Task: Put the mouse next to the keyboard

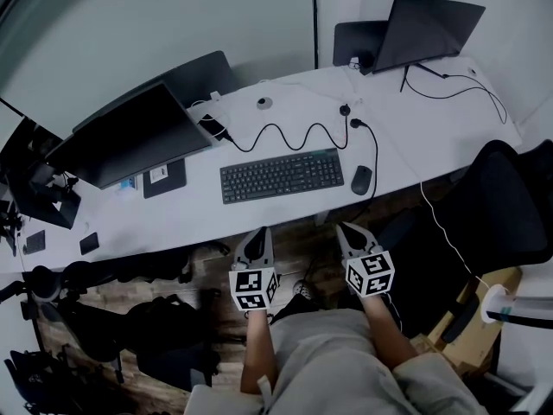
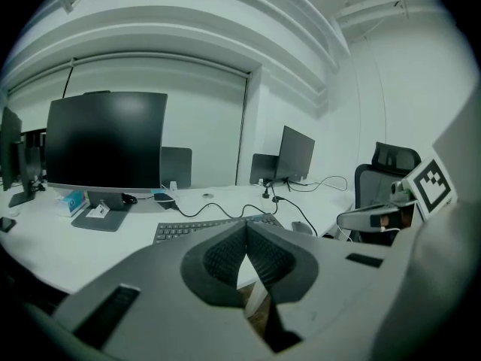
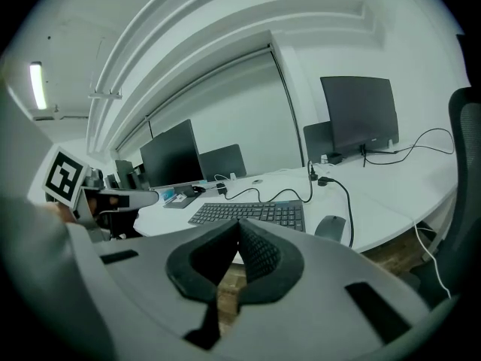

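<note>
Mouse: a small dark oval corded mouse. We found it lying flat on the white desk, right of centre in the head view. It sat just beside the right end of the keyboard, with a narrow strip of desk between them.
Keyboard: a flat black full-width keyboard at the middle of the frame, lying along the desk's near edge.
Why the mouse lay there: we judged that this spot already answered the task, or nearly so, since the mouse sat close by the number pad.
Mouse cable: a thin black lead ran from the mouse's far end up the frame toward a plug. We judged it slack enough to allow small shifts.
Left gripper: grey, jaws closed pad to pad with nothing between them, held below the desk edge at lower centre.
Right gripper: likewise pressed together and empty, just below the mouse in the frame and not touching it.
Why held so: we judged both were parked off the desk, either ahead of a reach or with the work finished. We could not tell which.
Mouse's look: a smooth, low, matte dark shell, with buttons too small to make out.
</note>
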`<action>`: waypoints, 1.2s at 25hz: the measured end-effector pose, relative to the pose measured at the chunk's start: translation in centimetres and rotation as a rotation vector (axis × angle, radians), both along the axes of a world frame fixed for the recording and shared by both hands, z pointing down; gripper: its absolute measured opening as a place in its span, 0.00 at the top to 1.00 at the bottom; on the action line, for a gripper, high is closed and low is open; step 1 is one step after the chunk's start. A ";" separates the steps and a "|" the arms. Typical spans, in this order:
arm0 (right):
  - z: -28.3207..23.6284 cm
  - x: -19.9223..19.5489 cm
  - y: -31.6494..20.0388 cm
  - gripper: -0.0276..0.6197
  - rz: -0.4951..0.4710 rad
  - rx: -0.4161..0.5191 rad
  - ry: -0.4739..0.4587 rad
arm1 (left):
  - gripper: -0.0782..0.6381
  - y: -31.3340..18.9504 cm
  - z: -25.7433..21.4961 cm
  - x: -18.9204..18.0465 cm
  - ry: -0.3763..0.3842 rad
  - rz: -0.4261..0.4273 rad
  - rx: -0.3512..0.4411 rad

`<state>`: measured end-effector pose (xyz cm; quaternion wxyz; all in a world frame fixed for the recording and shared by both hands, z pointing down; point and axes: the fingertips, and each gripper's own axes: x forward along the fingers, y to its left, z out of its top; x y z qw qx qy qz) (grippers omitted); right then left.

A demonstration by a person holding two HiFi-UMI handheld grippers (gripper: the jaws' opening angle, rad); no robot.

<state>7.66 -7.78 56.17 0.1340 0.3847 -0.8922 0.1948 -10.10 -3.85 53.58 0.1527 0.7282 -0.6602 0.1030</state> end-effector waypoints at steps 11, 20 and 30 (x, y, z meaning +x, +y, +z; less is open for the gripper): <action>-0.2 -1.5 -1.2 0.95 0.002 0.003 0.011 | 0.86 -0.8 -0.1 -1.4 -0.007 0.003 -0.001; -0.4 -2.6 -1.3 0.95 -0.015 0.000 0.019 | 0.86 -1.2 -0.2 -1.9 -0.003 0.016 0.000; 0.0 -2.7 -0.9 0.95 -0.004 -0.004 0.032 | 0.86 -0.4 0.3 -2.6 0.011 0.007 -0.005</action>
